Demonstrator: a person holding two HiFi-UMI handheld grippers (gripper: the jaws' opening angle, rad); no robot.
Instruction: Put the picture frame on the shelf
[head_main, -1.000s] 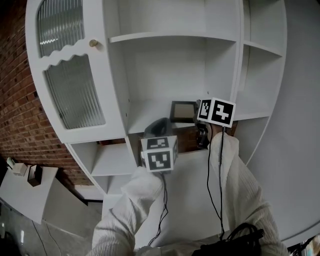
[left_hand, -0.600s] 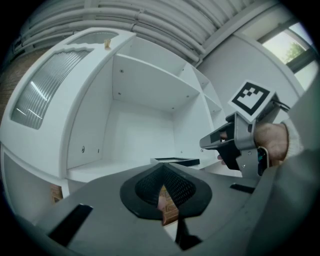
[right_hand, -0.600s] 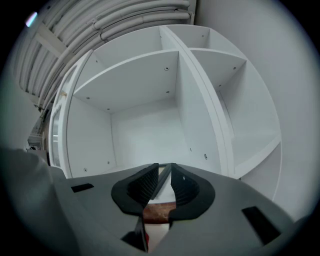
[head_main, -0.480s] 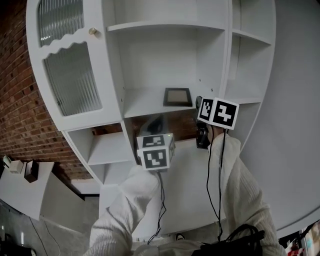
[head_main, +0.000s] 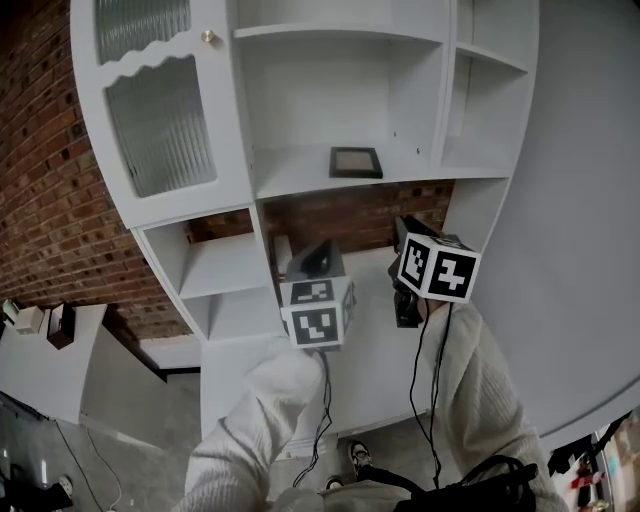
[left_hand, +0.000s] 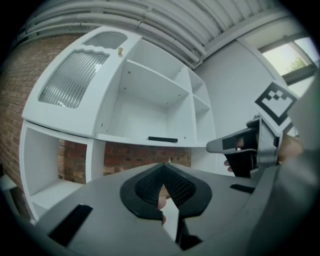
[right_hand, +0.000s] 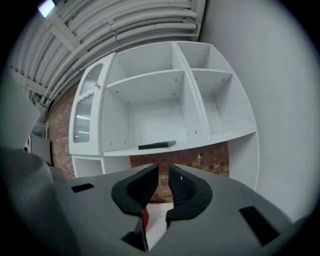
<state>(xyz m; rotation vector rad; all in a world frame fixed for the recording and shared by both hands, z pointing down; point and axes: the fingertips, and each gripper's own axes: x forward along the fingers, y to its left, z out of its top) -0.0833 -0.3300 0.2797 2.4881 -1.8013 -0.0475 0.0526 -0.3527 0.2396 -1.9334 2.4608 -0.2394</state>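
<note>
Black frame: the picture frame (head_main: 356, 162) lies flat on the middle shelf (head_main: 295, 172), right of its centre and set back from the front edge. Nothing touches it.
Why flat: lying on its back it cannot tip or slide off, so from where I stand it looks safely placed and the job looks done.
Left gripper: the left gripper (left_hand: 163, 172) has its jaw tips pressed together on nothing. It is held low and well short of the shelf.
Right gripper: the right gripper (right_hand: 162, 180) has a narrow gap between its jaws, also with nothing in it. It sits just right of the left one and equally far from the frame.
Why held so: both point up at the shelf from a distance, which I read as hands clear of a finished placement.
Sleeves: pale knitted sleeves (head_main: 480, 390) run down from both grippers, with thin black cables hanging along them.
Cabinet: a white shelving unit has a ribbed-glass door (head_main: 160, 120) at far left and open, bare compartments to the right.
Worktop: a white worktop (head_main: 375, 360) juts out below the shelf, near the grippers.
Room: a red brick wall (head_main: 50, 200) stands on the left and shows behind the cabinet's open back, a plain grey wall (head_main: 585, 200) is on the right, and a ribbed ceiling (right_hand: 150, 25) runs overhead.
</note>
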